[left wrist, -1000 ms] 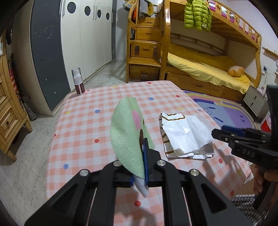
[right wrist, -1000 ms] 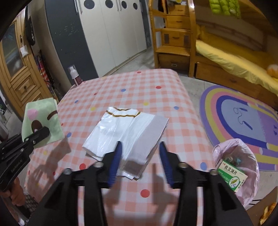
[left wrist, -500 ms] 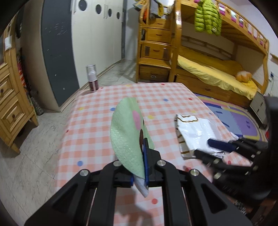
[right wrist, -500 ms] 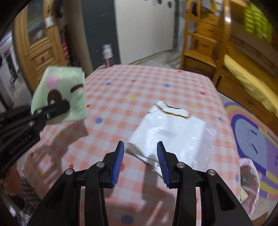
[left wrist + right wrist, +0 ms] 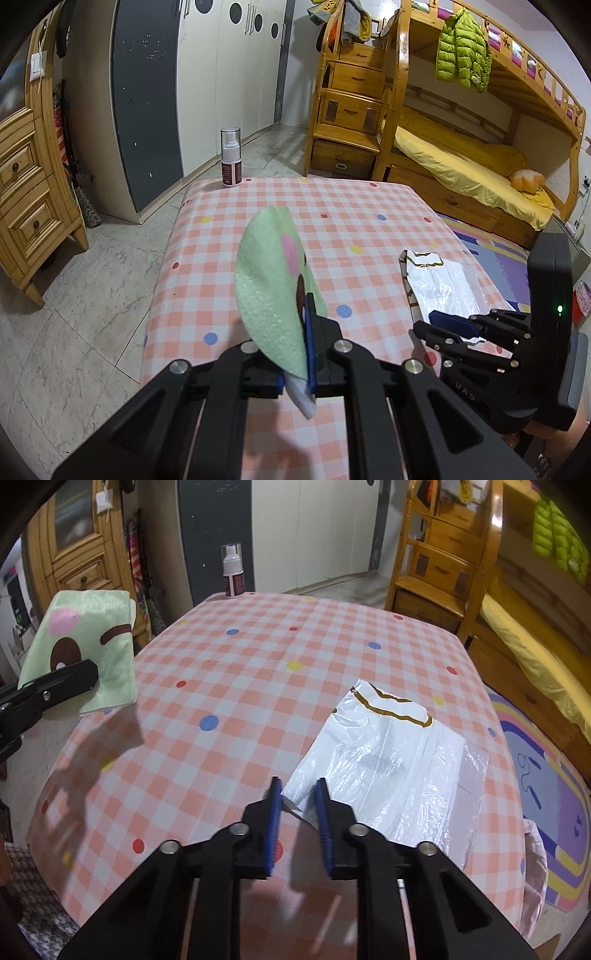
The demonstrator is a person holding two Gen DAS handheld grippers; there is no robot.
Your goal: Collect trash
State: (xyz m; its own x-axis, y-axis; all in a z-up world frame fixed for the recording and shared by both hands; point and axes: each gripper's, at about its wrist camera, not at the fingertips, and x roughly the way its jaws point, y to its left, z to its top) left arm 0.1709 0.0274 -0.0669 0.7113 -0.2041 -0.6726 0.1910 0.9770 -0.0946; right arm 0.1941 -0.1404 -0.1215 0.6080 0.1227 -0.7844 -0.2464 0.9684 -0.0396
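Observation:
My left gripper (image 5: 301, 354) is shut on a green packet (image 5: 271, 288) with a pink spot and brown marks, held above the near left side of the table; it also shows in the right wrist view (image 5: 83, 653). A flat white plastic bag (image 5: 391, 760) with a brown-gold edge lies on the checked tablecloth (image 5: 240, 672); it also shows in the left wrist view (image 5: 447, 284). My right gripper (image 5: 297, 805) is open, its blue pads on either side of the bag's near corner, low over the table. It appears in the left wrist view (image 5: 439, 325) at the right.
A spray bottle (image 5: 231, 157) stands at the table's far left corner. A pink trash bag (image 5: 533, 878) hangs by the table's right edge. A wooden bunk bed (image 5: 461, 147), drawers, wardrobe and a coloured rug (image 5: 543, 775) surround the table.
My right gripper has swung left and come down to the near corner of the plastic bag. My left gripper still holds the green packet and has drawn back to the left.

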